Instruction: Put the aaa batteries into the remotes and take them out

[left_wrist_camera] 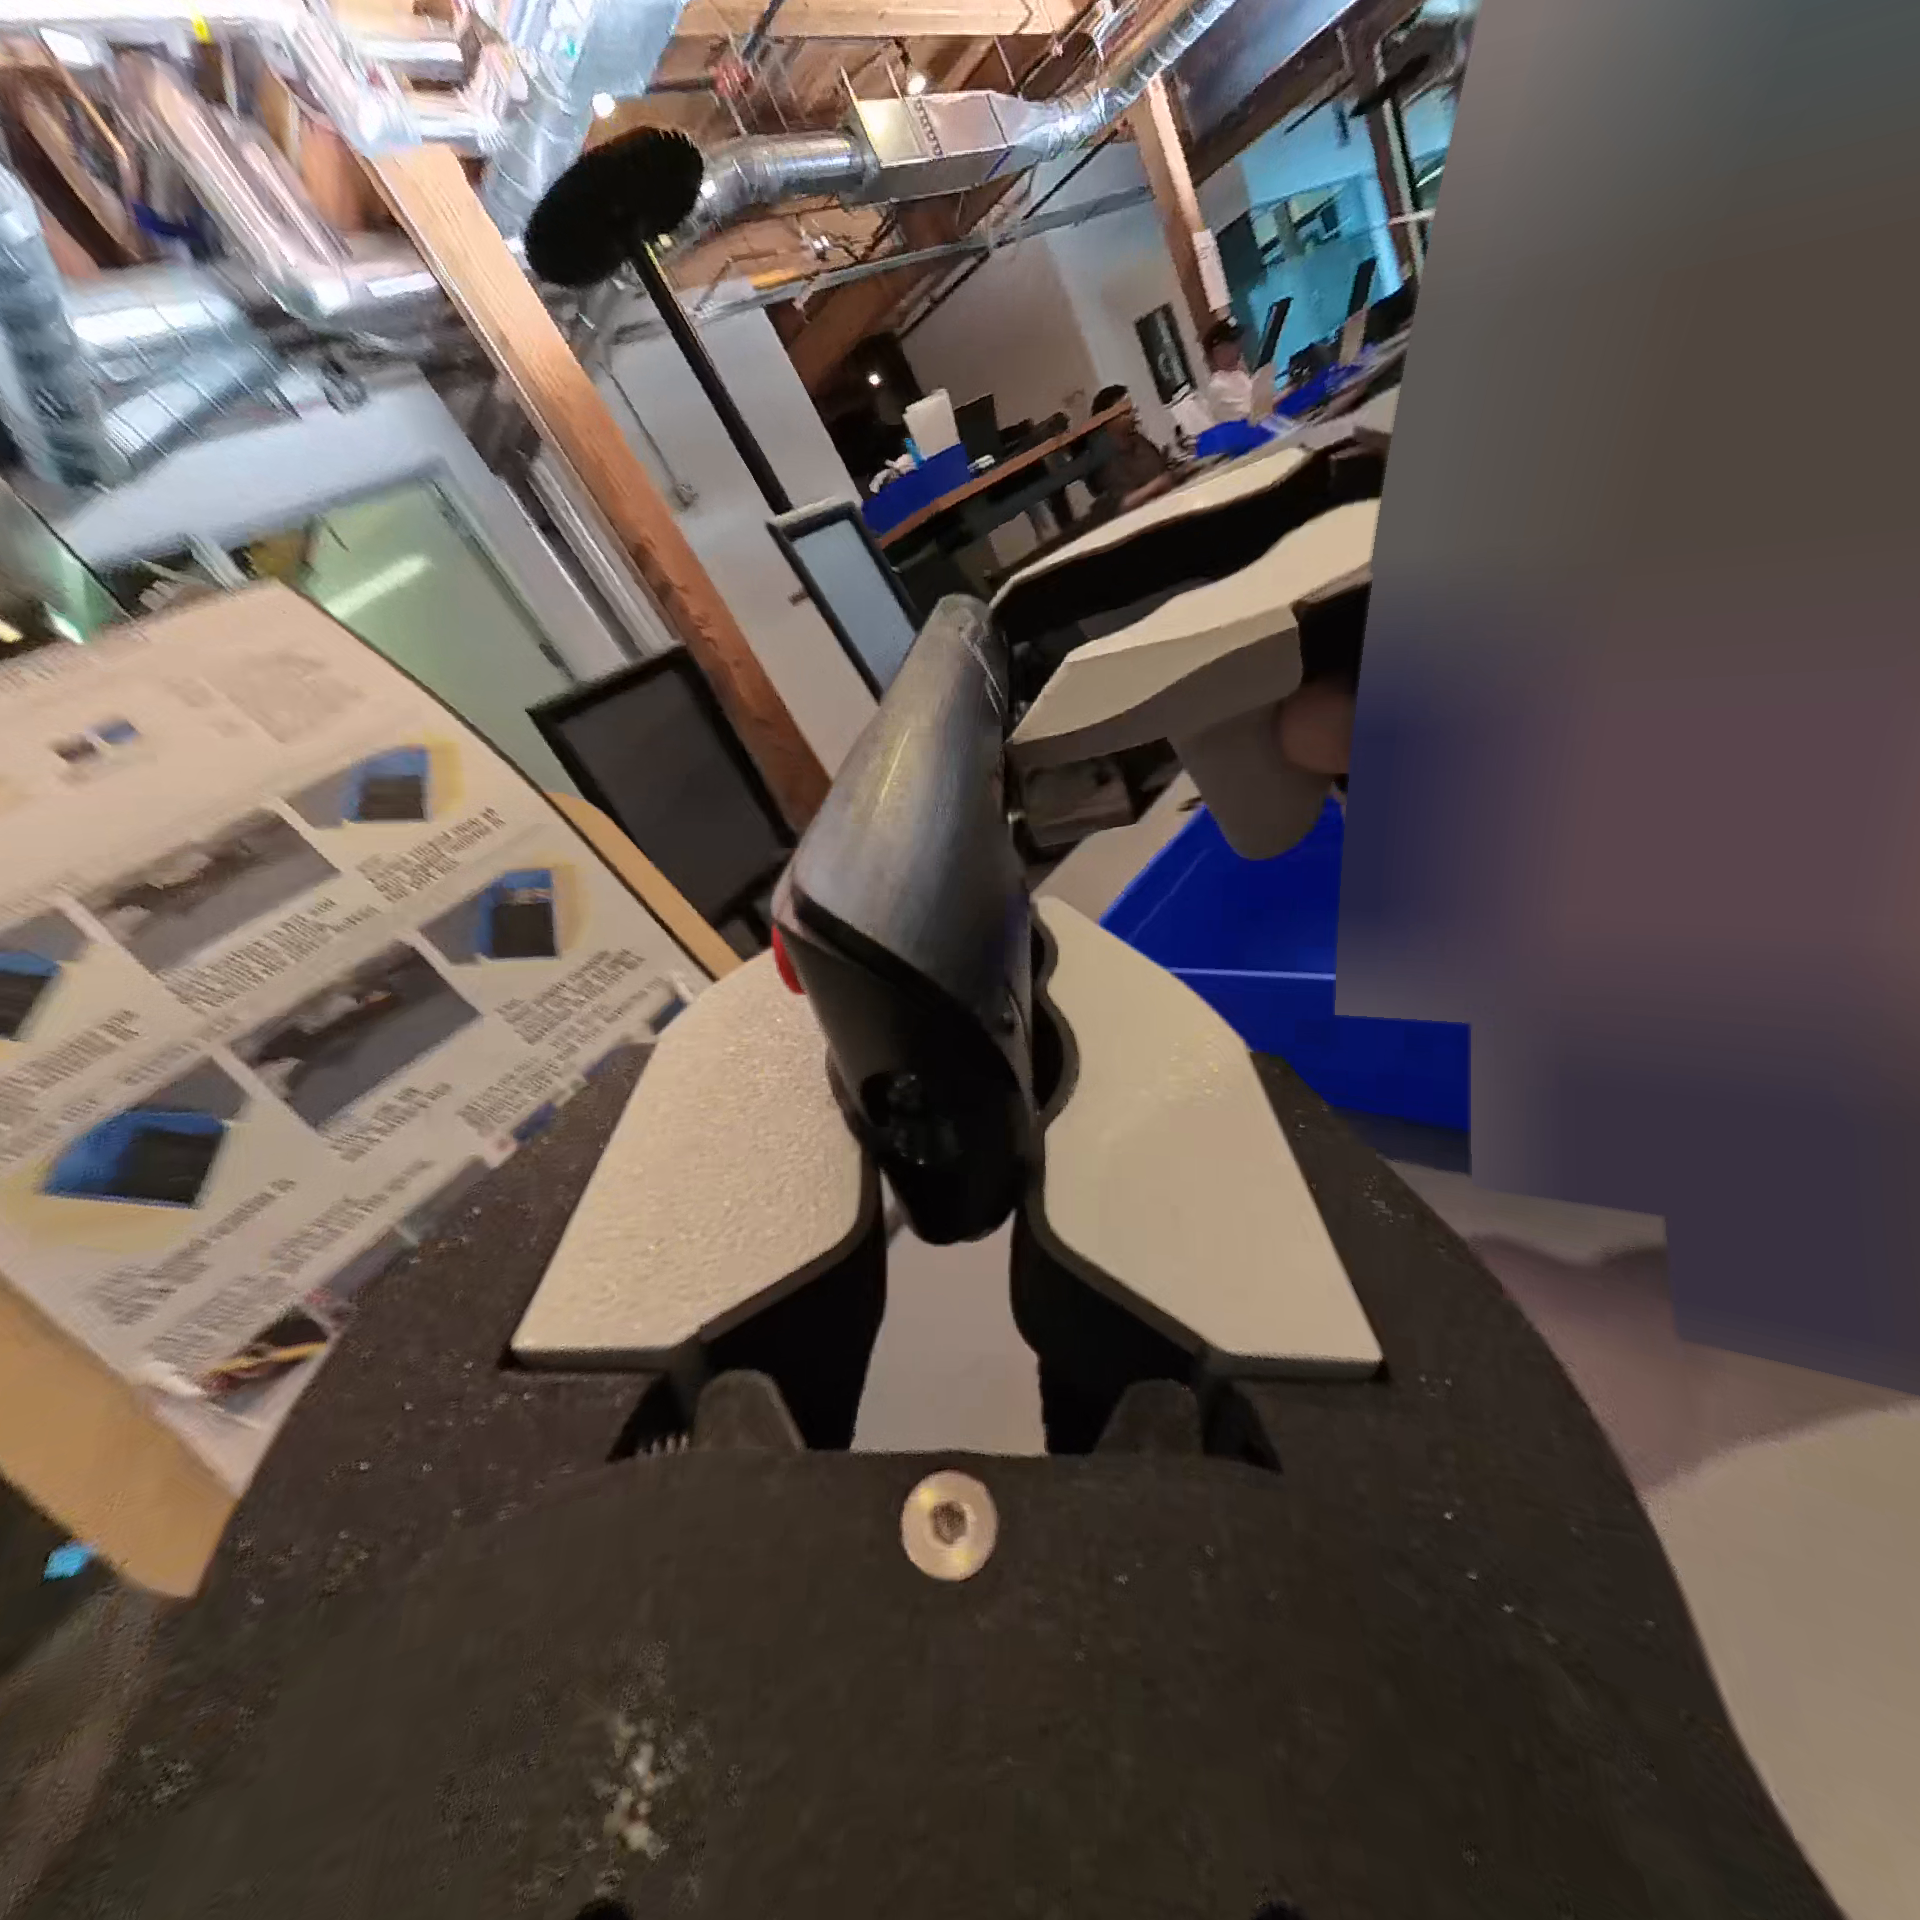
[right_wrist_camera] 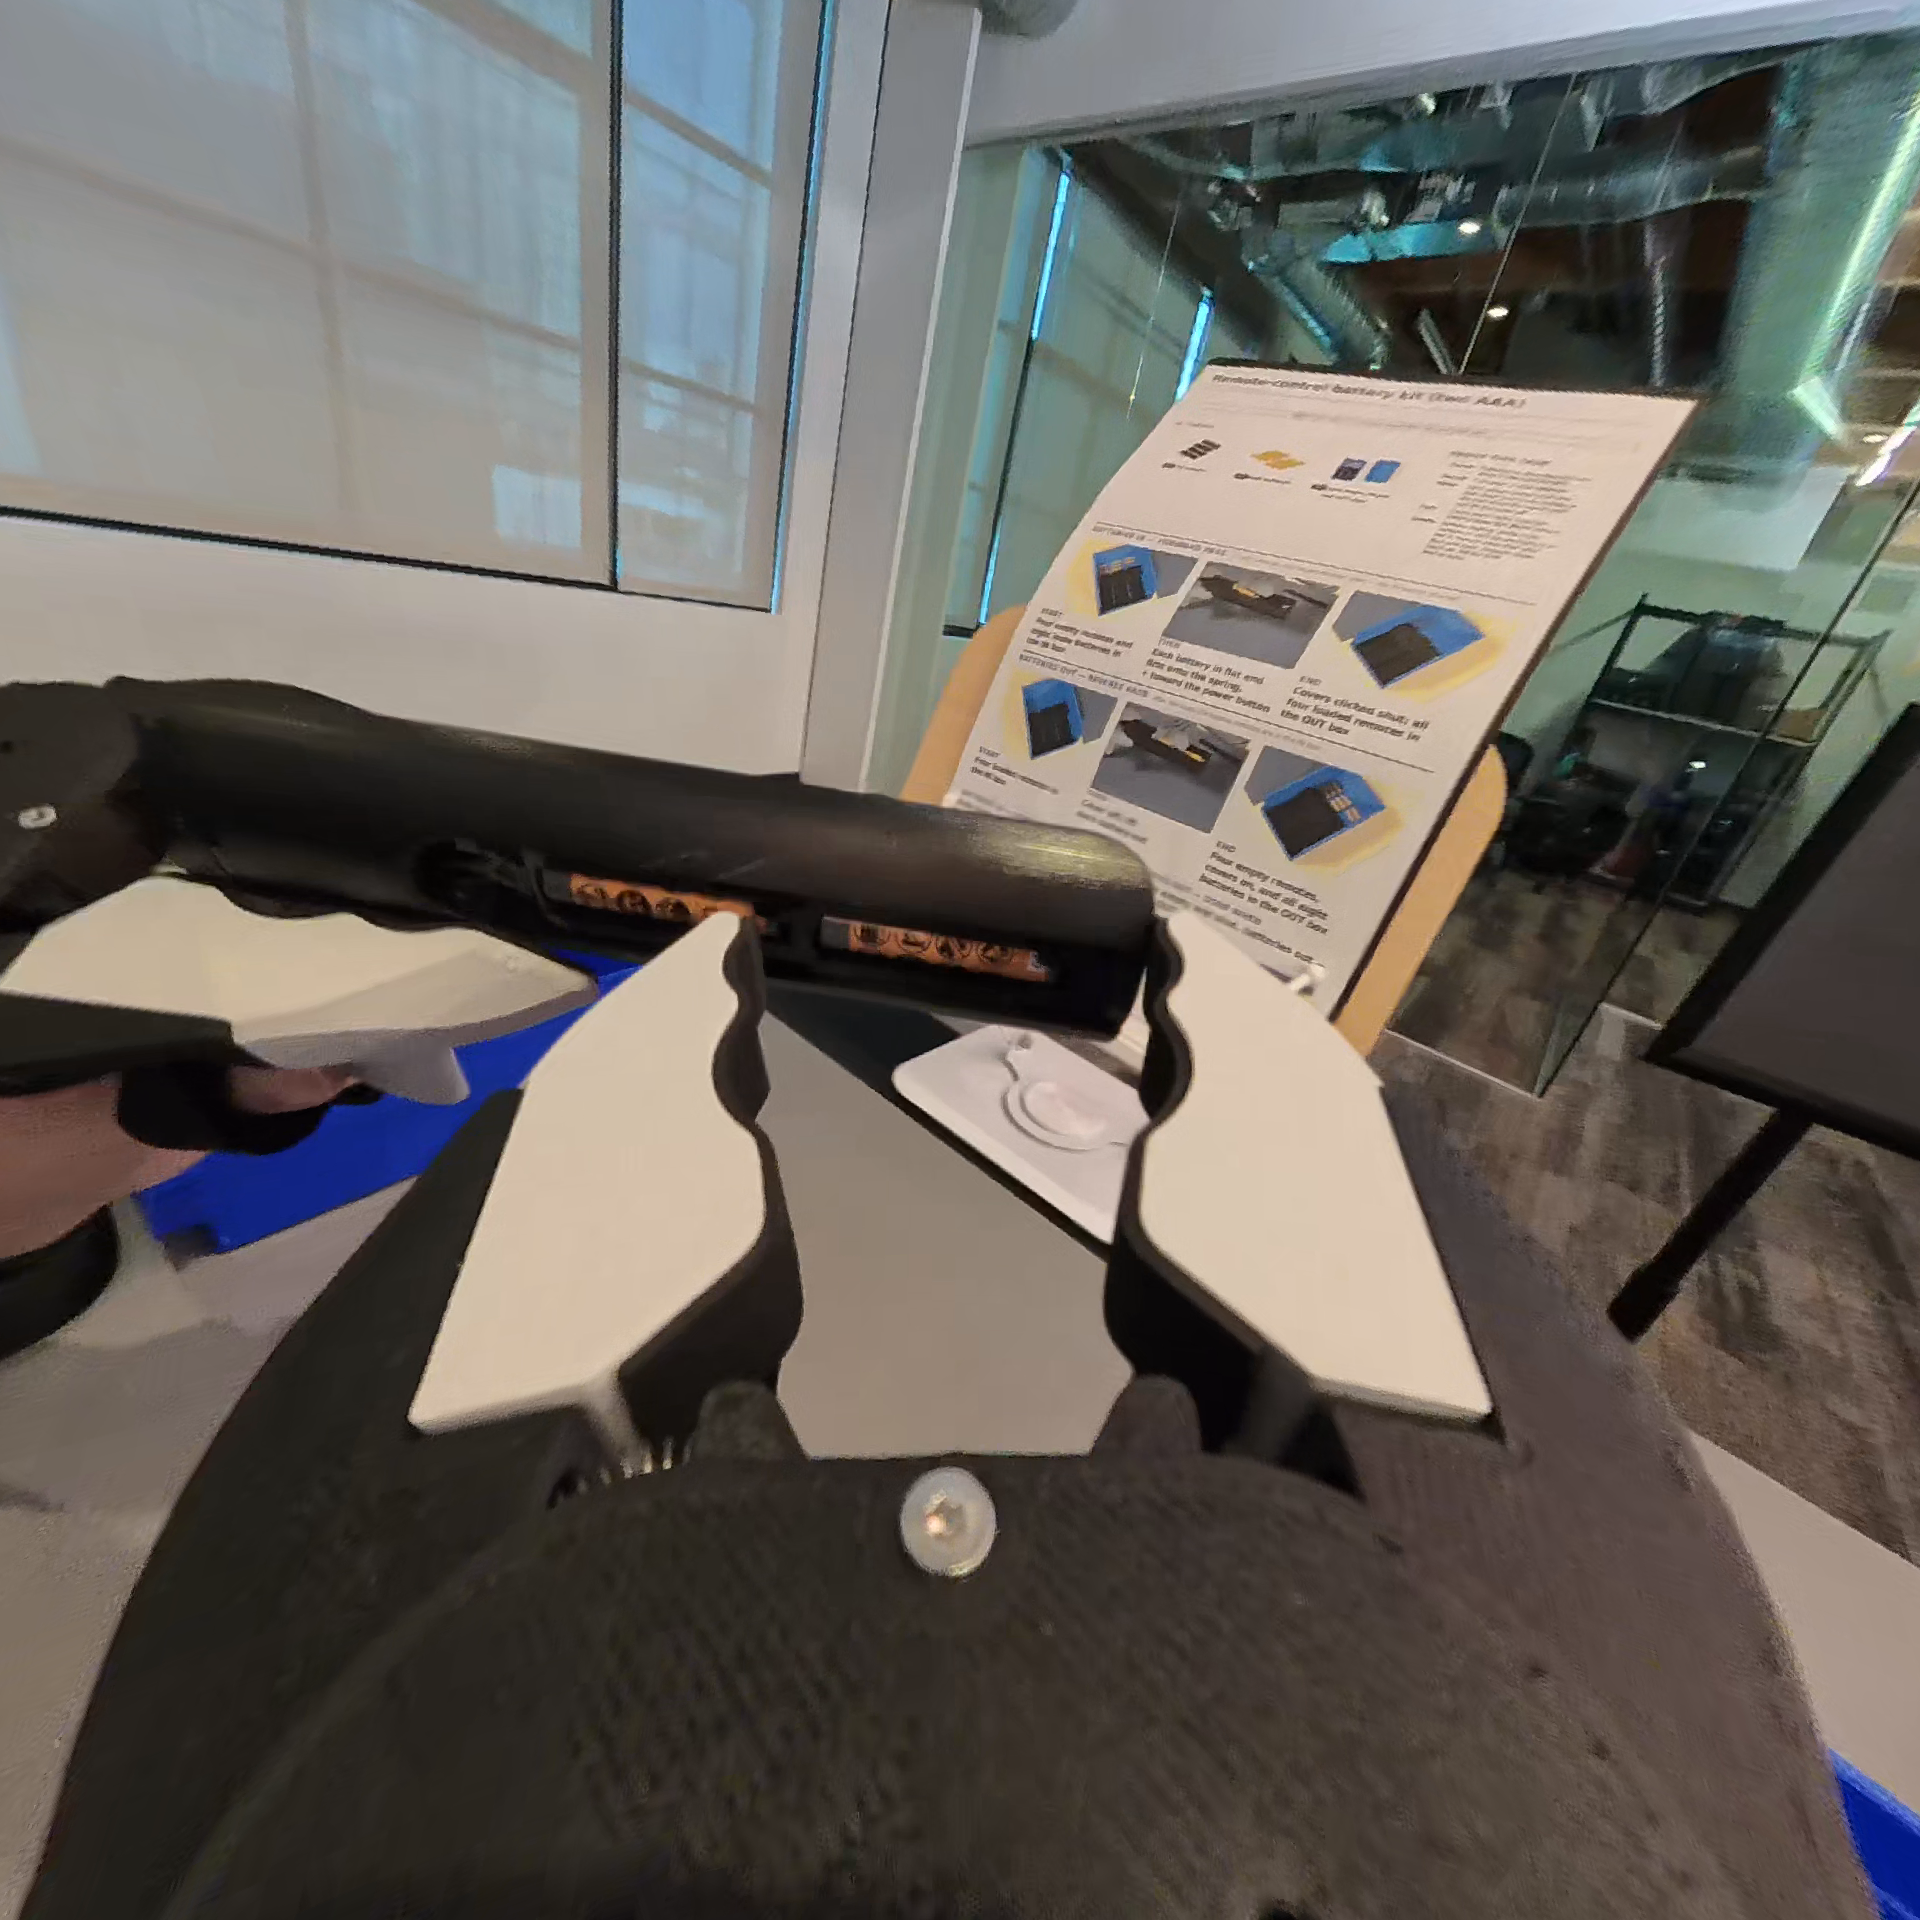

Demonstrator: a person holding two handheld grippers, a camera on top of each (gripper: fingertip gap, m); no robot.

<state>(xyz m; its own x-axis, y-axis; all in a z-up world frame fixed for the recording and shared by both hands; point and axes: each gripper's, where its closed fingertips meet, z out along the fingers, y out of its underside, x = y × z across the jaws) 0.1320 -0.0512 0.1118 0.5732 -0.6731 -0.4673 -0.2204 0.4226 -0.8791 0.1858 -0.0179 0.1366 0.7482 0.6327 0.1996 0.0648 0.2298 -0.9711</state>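
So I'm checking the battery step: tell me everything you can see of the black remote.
The remote is long, black, glossy plastic with a red button near one end. It is held in the air, roughly level, by the left tool shut on that end. Its cover is off; two orange-labelled batteries sit in the open bay. The open right tool has its fingers on either side of the other end.

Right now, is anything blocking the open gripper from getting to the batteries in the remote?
Nothing visible blocks them. The cover is off, so both batteries lie bare in the remote, which the left gripper holds. The right gripper has its jaws open right at them.
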